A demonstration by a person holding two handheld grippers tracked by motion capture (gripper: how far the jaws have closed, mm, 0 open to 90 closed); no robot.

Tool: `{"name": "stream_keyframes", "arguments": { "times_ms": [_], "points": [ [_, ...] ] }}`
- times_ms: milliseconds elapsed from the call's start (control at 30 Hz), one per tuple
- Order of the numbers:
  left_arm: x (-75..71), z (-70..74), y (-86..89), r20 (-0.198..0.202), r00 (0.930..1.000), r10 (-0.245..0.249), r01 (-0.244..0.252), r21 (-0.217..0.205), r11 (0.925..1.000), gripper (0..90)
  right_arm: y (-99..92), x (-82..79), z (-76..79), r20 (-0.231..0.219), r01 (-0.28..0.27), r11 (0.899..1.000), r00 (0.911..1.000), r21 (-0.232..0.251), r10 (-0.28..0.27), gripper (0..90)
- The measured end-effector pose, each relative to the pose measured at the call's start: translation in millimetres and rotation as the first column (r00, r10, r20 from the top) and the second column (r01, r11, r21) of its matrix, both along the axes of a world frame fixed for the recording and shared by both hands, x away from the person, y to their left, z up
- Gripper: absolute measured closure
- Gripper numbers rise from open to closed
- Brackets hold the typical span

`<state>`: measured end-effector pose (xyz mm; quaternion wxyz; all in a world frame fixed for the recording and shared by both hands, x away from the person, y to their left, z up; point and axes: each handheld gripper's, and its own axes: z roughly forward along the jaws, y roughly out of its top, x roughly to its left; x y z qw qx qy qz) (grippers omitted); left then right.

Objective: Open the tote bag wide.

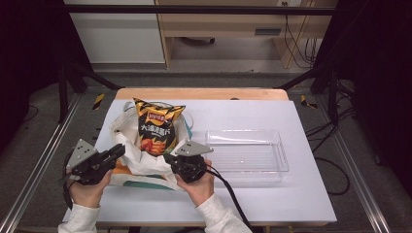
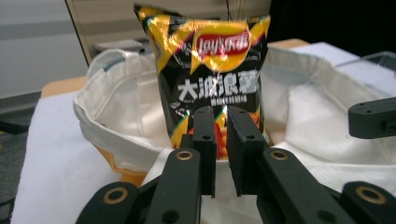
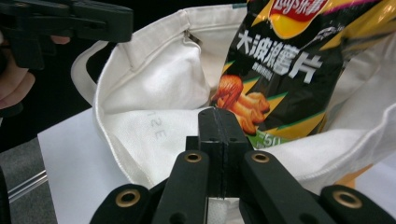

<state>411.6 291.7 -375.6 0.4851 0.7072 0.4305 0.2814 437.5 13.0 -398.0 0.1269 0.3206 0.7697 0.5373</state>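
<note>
White sheet covers the tabletop (image 1: pixel 272 204), wood edge at the far side, dark frame rails and grey floor around it. You've got a cream tote bag (image 1: pixel 127 127) lying left of centre with a chip bag (image 1: pixel 156 127) standing upright in its mouth, top half sticking out above the rim. Clear plastic bin (image 1: pixel 248 151) sits empty just right of the tote, long side toward you, likely where the chips go.

Your left gripper (image 1: pixel 114 153) is at the tote's near-left rim. In the left gripper view its fingers (image 2: pixel 204 140) stand a narrow gap apart, pointed at the lower part of the chip bag; I can't tell whether any cloth is between them. Your right gripper (image 1: pixel 170 159) is at the near-right rim; in the right gripper view its fingers (image 3: pixel 211 140) are pressed together with the tote's hem right at the tips, looks like a pinch on the cloth, though the contact itself is hidden. Judgement: both hands work the rim to keep the mouth spread so the chip bag stays reachable and doesn't slump.

Chip bag: black foil with yellow zigzag streaks, red-and-yellow logo near the top, white Chinese lettering mid-panel, orange chips pictured below. Crimped top seal, puffed, glossy, so it'll crinkle and slip under a light grip.
</note>
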Motion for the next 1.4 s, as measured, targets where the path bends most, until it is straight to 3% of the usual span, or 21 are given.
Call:
{"name": "stream_keyframes", "arguments": {
  "times_ms": [267,533,833,1400],
  "points": [
    [0.7,-26.6,-2.2,-0.078,0.9969,-0.007,0.014,0.091,0.9957,83.6,0.6,-9.1,-19.7,-0.009,-0.003,0.999,1.0,-0.032,0.002,90.0],
    [4.2,-45.8,2.6,-0.138,0.9902,0.019,0.001,0.141,0.99,83.7,-0.4,-11.4,-37.5,-0.041,0.0,0.999,0.9991,-0.035,-0.002,90.0],
    [14.4,-64.1,8.3,-0.215,0.9751,0.055,-0.012,0.195,0.9808,83.9,0.0,-13.2,-55.0,-0.055,0.02,0.997,0.9982,-0.069,-0.023,90.0],
    [17.1,-75.1,7.4,-0.265,0.9622,0.064,0.003,0.244,0.9696,85.4,1.5,-12.7,-78.7,-0.099,0.058,0.988,0.9924,-0.144,-0.073,90.0]
  ]
}}
